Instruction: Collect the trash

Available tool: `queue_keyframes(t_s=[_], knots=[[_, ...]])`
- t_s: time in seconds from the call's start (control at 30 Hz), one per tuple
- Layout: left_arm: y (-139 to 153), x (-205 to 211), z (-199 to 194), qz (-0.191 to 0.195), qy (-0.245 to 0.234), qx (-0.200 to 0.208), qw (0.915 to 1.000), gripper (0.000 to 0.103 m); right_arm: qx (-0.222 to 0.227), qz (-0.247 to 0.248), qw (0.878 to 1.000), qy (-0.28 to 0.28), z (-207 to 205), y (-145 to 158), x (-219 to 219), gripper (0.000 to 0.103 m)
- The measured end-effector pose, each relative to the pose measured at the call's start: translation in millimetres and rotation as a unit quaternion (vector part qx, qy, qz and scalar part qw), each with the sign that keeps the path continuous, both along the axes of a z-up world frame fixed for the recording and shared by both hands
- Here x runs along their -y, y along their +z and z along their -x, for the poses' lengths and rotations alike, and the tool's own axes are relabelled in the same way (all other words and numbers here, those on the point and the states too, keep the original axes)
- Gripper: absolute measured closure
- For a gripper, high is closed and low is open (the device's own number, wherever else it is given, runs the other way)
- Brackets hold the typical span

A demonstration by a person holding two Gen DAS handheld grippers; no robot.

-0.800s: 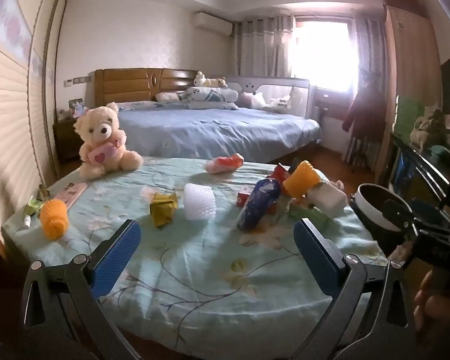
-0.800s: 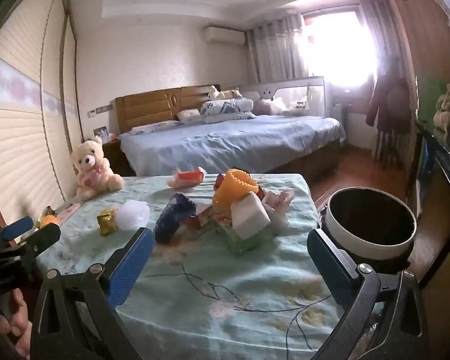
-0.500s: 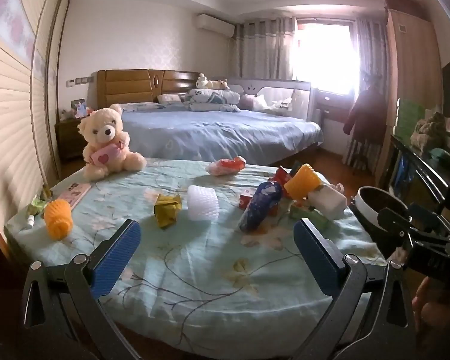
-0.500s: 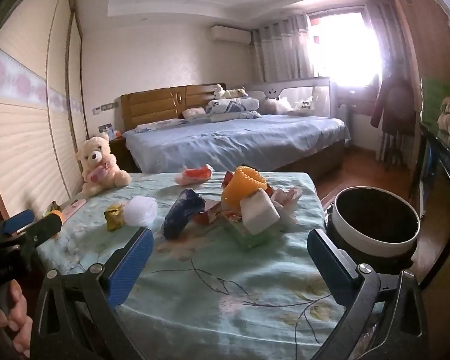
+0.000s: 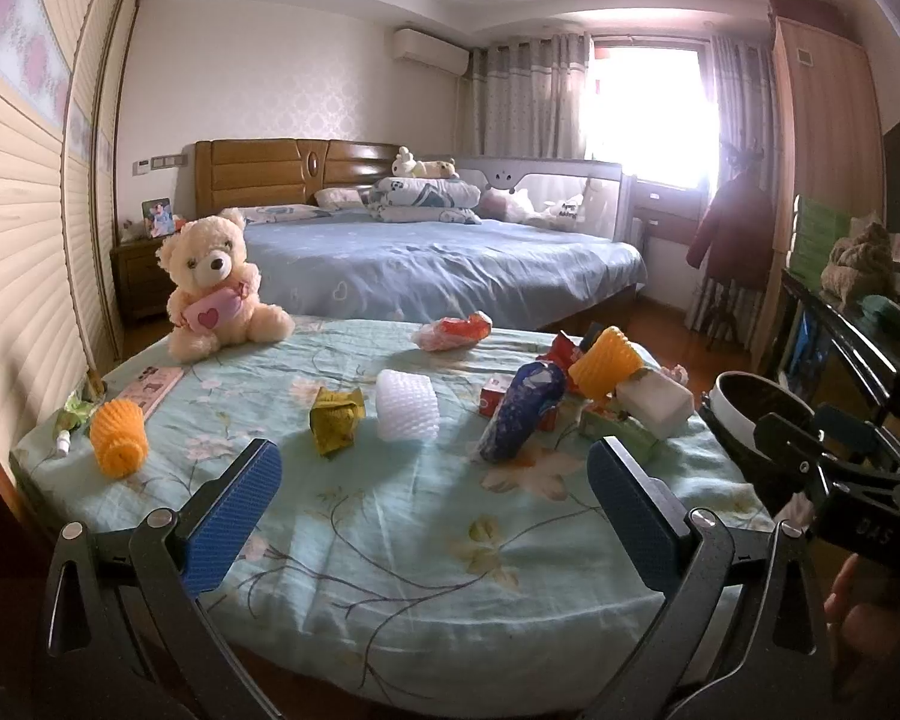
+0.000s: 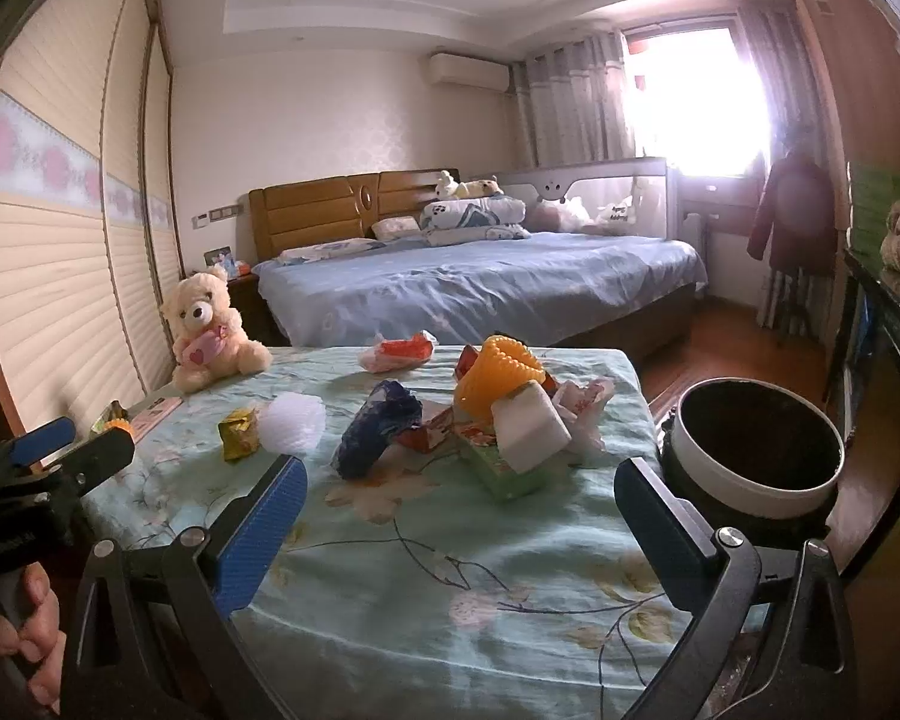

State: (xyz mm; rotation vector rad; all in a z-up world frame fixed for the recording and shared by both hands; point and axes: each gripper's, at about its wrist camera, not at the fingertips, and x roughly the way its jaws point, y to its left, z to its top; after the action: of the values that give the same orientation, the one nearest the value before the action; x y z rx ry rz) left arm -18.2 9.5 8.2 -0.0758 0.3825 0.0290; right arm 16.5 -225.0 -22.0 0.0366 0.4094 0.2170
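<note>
trash lies scattered on the table [image 6: 510,570], its main heap [image 6: 510,420] at twelve o'clock of the right gripper [image 6: 459,516], with the bin [image 6: 756,480] at two o'clock. right gripper, spread wide and empty, looks nearer; left gripper [image 5: 435,501], also wide and empty, has the heap [image 5: 600,396] at one o'clock.

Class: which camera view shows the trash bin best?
The right wrist view: the trash bin shows its whole white rim and dark inside, beside the table. The left wrist view shows only part, behind the right hand-held gripper.

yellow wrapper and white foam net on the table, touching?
Apart. The left wrist view shows a strip of tablecloth between the yellow wrapper and the white foam net.
</note>
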Motion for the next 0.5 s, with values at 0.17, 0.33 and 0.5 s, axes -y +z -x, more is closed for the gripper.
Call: queue_keyframes(t_s=[0.17, 0.33, 0.5], knots=[[-0.5, 1.2, -1.4, -0.002, 0.000, 0.000, 1.0000, 0.000, 0.002, 0.000, 1.000, 0.001, 0.8, 1.3, -1.1, 0.000], [-0.6, 0.4, 0.1, -0.001, 0.000, -0.002, 1.0000, 0.000, 0.004, -0.001, 1.000, 0.003, 2.5, 3.4, -1.2, 0.000], [-1.3, 0.1, 0.7, 0.000, -0.001, -0.003, 1.0000, 0.000, 0.004, -0.002, 1.000, 0.002, 3.4, 3.9, -2.0, 0.000]])
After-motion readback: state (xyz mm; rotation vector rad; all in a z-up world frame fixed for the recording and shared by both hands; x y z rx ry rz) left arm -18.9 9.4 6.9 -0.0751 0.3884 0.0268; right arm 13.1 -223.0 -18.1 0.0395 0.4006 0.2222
